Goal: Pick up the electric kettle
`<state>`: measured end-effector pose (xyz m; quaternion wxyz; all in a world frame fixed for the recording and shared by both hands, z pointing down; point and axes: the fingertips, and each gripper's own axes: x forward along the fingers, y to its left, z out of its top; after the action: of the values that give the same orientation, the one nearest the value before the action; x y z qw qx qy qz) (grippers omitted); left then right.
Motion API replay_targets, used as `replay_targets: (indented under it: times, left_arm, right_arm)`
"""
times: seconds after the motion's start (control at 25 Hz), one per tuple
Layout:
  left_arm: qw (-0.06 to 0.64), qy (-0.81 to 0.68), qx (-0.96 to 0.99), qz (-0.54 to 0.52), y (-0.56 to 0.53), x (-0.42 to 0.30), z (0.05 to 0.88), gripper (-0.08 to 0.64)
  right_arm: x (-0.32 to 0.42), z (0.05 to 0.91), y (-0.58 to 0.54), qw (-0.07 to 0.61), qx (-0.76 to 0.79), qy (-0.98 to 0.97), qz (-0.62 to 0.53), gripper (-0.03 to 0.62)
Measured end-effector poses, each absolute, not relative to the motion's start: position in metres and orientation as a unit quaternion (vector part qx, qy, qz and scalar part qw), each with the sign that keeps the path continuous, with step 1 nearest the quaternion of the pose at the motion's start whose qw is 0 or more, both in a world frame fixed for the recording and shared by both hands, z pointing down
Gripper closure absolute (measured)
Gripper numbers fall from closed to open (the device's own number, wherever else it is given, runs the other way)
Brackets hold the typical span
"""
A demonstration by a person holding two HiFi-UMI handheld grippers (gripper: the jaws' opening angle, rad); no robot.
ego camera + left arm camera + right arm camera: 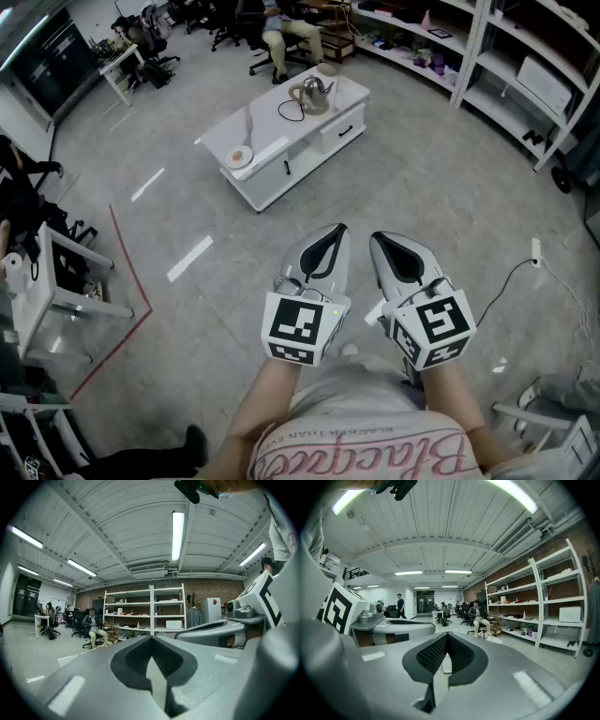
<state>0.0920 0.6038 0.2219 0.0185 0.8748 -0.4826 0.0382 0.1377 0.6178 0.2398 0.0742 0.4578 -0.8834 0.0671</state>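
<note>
I read this as open-plan lab or workshop-office. I see grey concrete floor (441, 178) with red tape line (128, 265), white metal shelving (150, 609) against brick wall (220, 588), strip lights (177, 534) under ribbed ceiling (117, 522), seated person (93, 627), desk (120, 64).

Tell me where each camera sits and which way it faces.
Head view: on the head, looking steeply down at floor, table with kettle; shows forearms, left gripper, right gripper.
Left gripper view: on the left gripper, level along its shut fingers toward shelves; right gripper at right.
Right gripper view: on the right gripper, facing shelves; left gripper at left.
Shared: both gripper views show shelves, a seated person.
</note>
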Motion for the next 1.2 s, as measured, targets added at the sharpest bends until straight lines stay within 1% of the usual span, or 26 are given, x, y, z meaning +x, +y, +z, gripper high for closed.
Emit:
replay_targets:
  times: [0.2,0.48,0.68,0.96,1.2]
  left_arm:
    - [0.028,-0.480,0.876,0.043,0.614,0.091,0.225,0.560]
    - [0.038,-0.492,0.869,0.037,0.604,0.065,0.228,0.560]
    - [0.045,-0.496,0.867,0.031,0.577,0.049,0.231,0.560]
    - [0.043,-0.492,0.869,0.034,0.527,0.033,0.230,0.560]
    - [0.055,-0.495,0.867,0.033,0.474,0.010,0.237,0.560]
  right_arm:
    - [0.138,0.239,0.628,0.069,0.454,-0.885,0.080,0.571]
    - [0.121,0.238,0.617,0.065,0.448,-0.888,0.081,0.571]
    - [0.106,0.235,0.595,0.060,0.445,-0.891,0.066,0.571]
    - [0.088,0.239,0.550,0.070,0.437,-0.894,0.067,0.571]
    - [0.066,0.244,0.500,0.079,0.431,-0.896,0.072,0.571]
